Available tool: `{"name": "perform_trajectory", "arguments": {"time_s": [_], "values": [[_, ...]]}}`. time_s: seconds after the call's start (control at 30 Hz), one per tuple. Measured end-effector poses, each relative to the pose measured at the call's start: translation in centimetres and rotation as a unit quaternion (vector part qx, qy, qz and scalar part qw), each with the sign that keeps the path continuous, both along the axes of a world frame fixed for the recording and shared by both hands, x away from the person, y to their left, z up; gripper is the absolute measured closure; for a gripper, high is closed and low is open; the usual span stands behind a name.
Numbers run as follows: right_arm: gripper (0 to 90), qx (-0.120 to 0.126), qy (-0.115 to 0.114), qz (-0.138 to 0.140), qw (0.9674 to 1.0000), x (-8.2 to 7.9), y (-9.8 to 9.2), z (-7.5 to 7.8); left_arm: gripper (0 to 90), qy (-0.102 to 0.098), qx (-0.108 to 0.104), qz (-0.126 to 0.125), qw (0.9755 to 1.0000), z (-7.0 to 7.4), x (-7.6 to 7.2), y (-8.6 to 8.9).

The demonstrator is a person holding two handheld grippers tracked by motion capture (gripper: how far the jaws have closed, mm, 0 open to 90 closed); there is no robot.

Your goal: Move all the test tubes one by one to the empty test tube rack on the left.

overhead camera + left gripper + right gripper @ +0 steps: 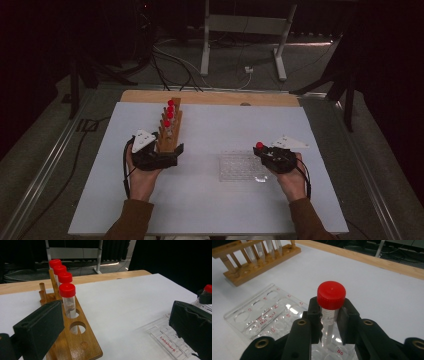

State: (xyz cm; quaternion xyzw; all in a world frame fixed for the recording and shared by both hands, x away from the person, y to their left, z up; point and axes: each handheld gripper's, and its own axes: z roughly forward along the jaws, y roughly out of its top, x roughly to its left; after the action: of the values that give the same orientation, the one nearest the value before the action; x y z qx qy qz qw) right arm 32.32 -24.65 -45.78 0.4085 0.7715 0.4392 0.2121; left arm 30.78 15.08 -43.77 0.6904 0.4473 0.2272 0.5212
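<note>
My right gripper (329, 317) is shut on a clear tube with a red cap (331, 295), held upright over the near right corner of a clear plastic well plate (259, 315). In the high view the right gripper (263, 151) sits at the right edge of that well plate (240, 167), and the tube's red cap (259, 145) stands above its jaws. My left gripper (172, 156) is open at the near end of a wooden tube rack (170, 131). Its jaws stand wide apart, with the rack (80, 345) beside the left jaw. Several red-capped tubes (67, 290) stand in the rack.
A white sheet (215, 200) covers the table, with a strip of bare wood (210, 97) along the far edge. On the floor beyond it are cables and a metal frame (245, 25). The rack has free holes (77, 327) at its near end.
</note>
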Motion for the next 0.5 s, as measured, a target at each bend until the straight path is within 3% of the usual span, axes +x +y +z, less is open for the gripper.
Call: {"name": "perform_trajectory", "arguments": {"time_s": [0.5], "values": [[74.3,0.006,-0.019,0.001,0.9998,-0.4,-0.2,1.9,0.7,-0.001,0.001,-0.004,1.0000,0.2,-0.1,-0.2]]}}
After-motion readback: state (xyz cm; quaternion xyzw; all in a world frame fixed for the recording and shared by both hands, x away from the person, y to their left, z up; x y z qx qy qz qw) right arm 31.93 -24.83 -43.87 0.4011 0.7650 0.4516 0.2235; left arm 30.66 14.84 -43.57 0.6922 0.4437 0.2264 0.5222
